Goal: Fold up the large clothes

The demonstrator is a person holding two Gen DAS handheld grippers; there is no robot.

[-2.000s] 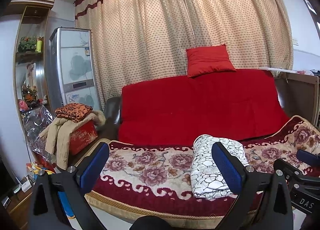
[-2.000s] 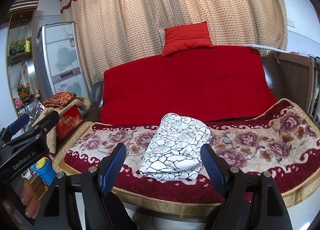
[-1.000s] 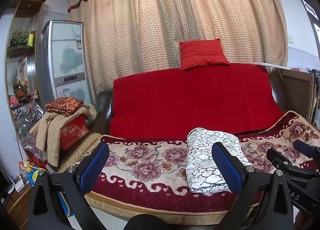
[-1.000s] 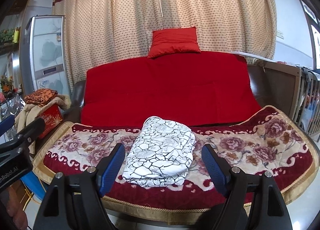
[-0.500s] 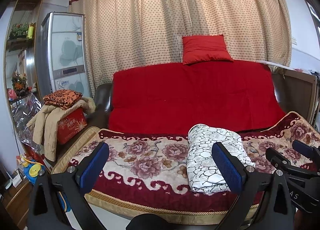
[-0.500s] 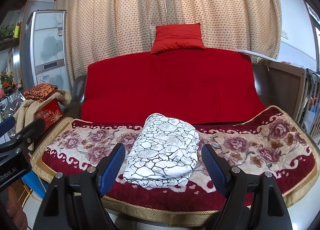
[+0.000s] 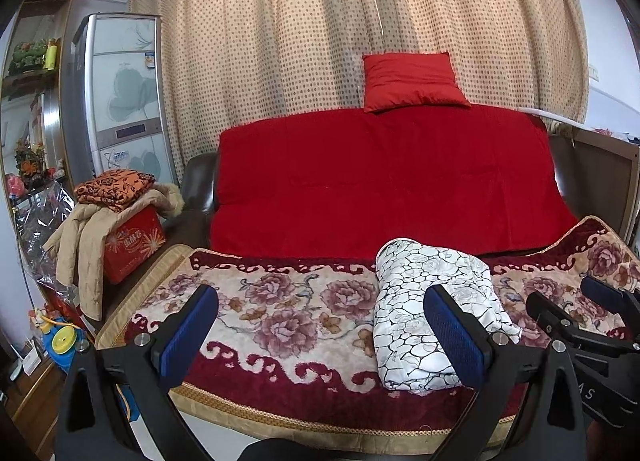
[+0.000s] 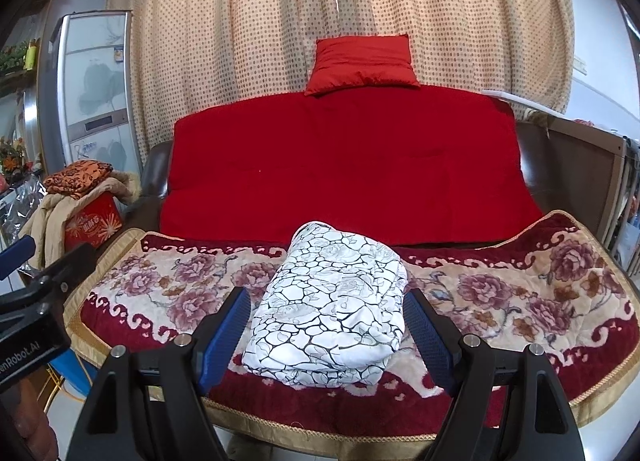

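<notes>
The folded white garment (image 8: 328, 309) with a black crackle print lies on the floral blanket (image 8: 520, 301) that covers the sofa seat, below the red cushion (image 8: 362, 65). The right gripper (image 8: 326, 337) hovers before the garment, jaws wide apart and empty. The left gripper (image 7: 320, 333), beside the garment, is also spread and empty.

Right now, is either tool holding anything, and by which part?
Nothing is held. The left tool and the right tool are both open and empty, short of the folded white cloth lying on the sofa.
</notes>
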